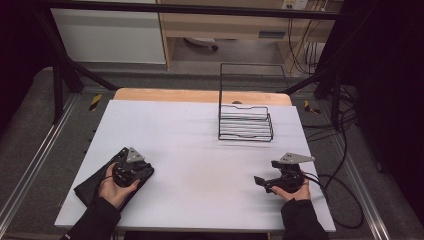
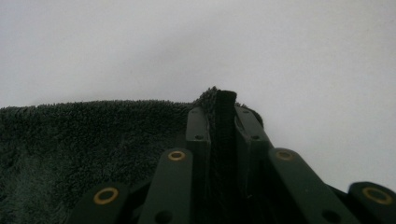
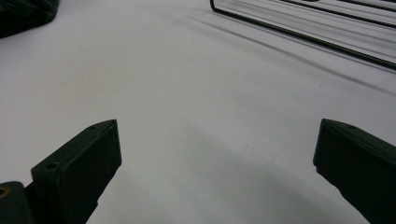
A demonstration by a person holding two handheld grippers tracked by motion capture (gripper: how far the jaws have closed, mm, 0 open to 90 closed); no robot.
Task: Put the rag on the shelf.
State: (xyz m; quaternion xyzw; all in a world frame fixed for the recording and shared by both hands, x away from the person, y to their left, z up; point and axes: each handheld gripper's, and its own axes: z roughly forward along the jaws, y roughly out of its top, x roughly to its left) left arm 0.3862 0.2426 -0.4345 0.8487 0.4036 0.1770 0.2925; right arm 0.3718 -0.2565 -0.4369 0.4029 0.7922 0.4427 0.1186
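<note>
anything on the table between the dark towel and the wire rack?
Nothing: in the high view, bare white table runs from the dark towel, pinched by the left gripper, to the wire rack.

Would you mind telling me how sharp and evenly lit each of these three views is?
High view: soft, dim at the edges, the white table evenly lit. Left gripper view: the towel pile is fairly sharp, the near tongs dark. Right gripper view: the wire rack casts faint shadows, and the tongs blur slightly.
</note>
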